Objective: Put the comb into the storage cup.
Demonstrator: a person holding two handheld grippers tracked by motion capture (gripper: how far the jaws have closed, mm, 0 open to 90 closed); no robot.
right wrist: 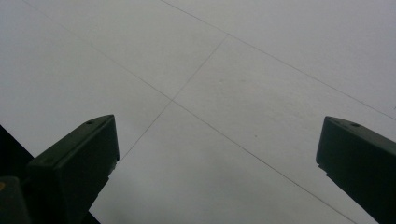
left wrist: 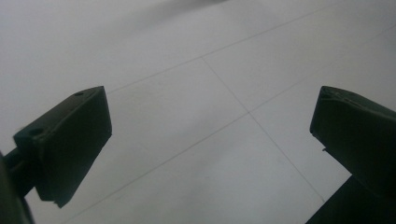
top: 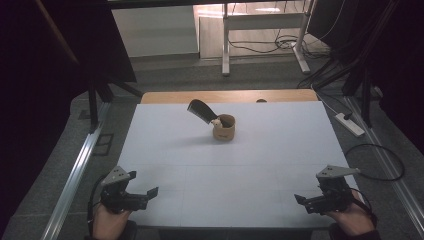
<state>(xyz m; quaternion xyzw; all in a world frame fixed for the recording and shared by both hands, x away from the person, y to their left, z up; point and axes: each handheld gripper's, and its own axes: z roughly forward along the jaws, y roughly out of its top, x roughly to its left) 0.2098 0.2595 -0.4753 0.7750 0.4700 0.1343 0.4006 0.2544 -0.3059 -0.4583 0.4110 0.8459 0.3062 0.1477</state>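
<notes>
The left gripper (top: 142, 187) sits at the table's (top: 280, 150) near left corner, the right gripper (top: 306, 200) at the near right corner, both with jaws spread and empty. Bare white surface lies between them. The cup (top: 224, 128), a black scoop (top: 202, 111) leaning in it, stands toward the far edge, well apart; the gripper views take in just white sheet.

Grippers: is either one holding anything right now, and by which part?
Nothing is held. The left gripper and right gripper are open over bare table.
</notes>
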